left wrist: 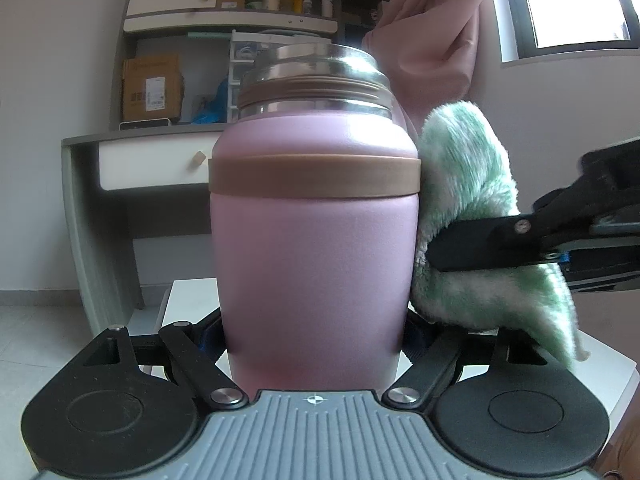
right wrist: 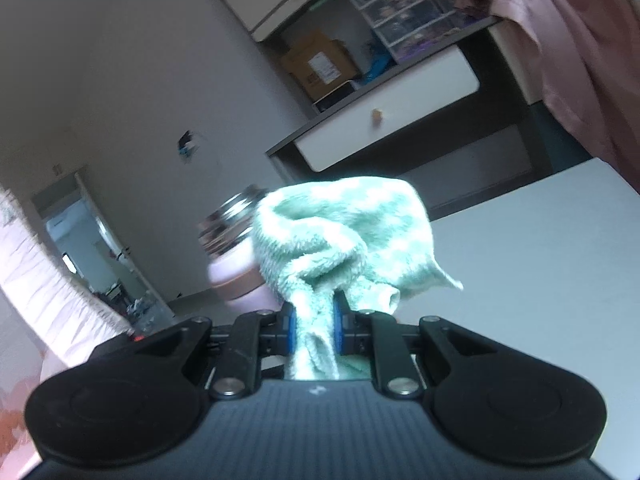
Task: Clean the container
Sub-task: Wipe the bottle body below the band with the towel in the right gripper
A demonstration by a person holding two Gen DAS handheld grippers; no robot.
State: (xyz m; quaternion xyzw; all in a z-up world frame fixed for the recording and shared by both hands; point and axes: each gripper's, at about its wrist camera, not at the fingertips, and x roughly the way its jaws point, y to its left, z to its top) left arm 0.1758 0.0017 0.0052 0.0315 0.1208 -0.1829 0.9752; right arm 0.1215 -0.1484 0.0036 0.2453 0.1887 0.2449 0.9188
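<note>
A pink insulated container [left wrist: 312,248] with a brown band and a bare steel threaded neck stands upright on a white table. My left gripper [left wrist: 314,350] is shut on its lower body. My right gripper [right wrist: 313,320] is shut on a green-and-white fluffy cloth [right wrist: 344,232]. In the left wrist view the cloth [left wrist: 464,200] presses against the container's right side, with the right gripper's black finger [left wrist: 480,244] across it. In the right wrist view the container [right wrist: 236,256] shows partly behind the cloth, blurred.
The white table [right wrist: 540,280] extends to the right. Behind stand a desk with a white drawer [left wrist: 156,164], shelves with a cardboard box [left wrist: 152,88], and a pink curtain [left wrist: 436,36] beside a window.
</note>
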